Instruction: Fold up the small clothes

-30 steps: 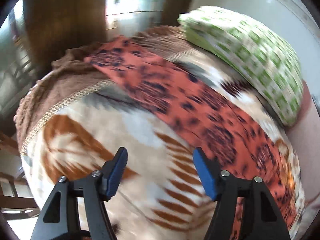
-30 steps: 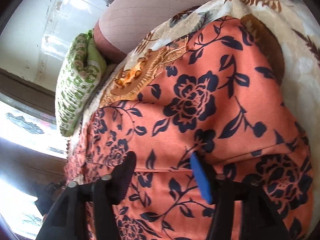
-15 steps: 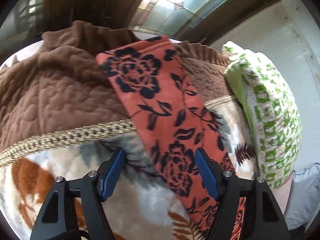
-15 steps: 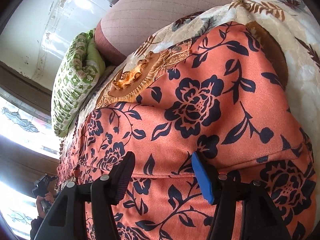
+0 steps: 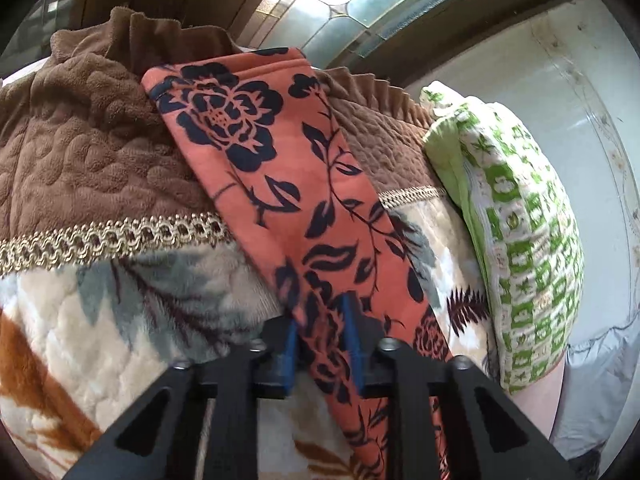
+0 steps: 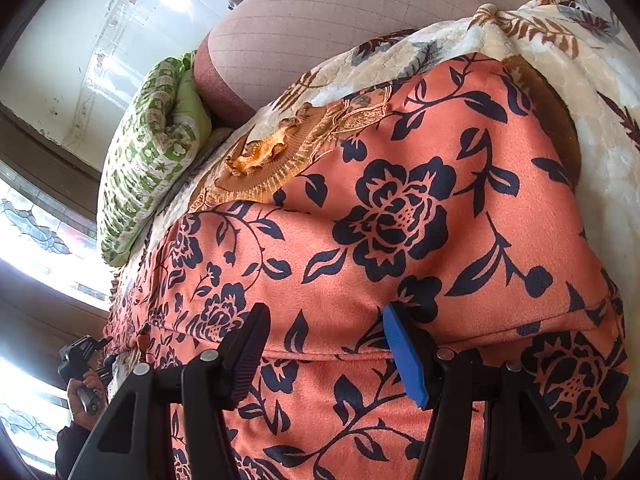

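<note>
Left gripper clamped on the orange, dark-flowered cloth garment spread along the plush leaf-patterned blanket, presumably to lift for folding; right gripper spread apart above it.

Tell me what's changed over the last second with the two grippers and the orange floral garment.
The left gripper swung toward the garment's narrow end, moved in and closed on the orange floral garment, which it now pinches. The right gripper stayed open over the garment's wide part, barely shifting. The green pillow and blanket stayed put.
</note>
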The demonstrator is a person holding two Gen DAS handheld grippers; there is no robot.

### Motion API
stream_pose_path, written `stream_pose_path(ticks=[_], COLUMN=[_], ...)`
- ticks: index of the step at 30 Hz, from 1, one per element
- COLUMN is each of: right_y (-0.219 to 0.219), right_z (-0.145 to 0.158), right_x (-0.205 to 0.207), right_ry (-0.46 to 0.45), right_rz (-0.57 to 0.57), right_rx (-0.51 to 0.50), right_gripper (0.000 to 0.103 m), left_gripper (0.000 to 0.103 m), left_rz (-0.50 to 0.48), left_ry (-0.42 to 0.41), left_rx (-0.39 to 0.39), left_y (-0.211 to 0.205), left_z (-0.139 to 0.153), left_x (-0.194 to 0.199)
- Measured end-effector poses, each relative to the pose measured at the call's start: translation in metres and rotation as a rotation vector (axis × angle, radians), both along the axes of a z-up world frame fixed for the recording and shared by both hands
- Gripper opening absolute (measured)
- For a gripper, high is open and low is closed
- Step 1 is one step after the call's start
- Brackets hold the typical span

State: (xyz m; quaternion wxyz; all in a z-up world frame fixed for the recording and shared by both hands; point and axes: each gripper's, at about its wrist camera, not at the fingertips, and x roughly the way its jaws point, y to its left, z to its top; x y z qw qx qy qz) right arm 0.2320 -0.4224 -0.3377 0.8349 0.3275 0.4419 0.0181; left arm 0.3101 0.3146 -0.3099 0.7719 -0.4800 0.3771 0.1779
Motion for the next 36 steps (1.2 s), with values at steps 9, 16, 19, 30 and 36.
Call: stream_pose_path(ticks=[9, 16, 19, 30, 36], right_y=[-0.015, -0.046, -0.064, -0.116, -0.102], right_z=[0.012, 0.028, 0.035, 0.044, 0.048], right_x=[-0.01, -0.027, -0.036, -0.057, -0.052], right_ry=[-0.052, -0.093, -0.116, -0.159, -0.164], right_rz=[-0.069, -0.164, -0.204, -0.316, -0.266], right_rx=[0.029, 0.08, 0.108, 0.191, 0.162], right_gripper=[0.055, 0.055, 0.055, 0.057, 0.06], left_gripper=[0.006, 0.006, 0.006, 0.041, 0.067], left_rz=[-0.148, -0.514, -0.706, -1.501, -1.218], left_ry=[-0.099, -0.254, -0.31, -0.24, -0.315], left_rx=[0.204, 0.41, 0.496, 0.687, 0.644], left_y=[-0.052, -0.202, -0.294, -0.551, -0.466], left_z=[0.068, 0.167, 0.192, 0.126, 0.146], left_x=[0.015, 0.022, 0.015, -0.081, -0.063])
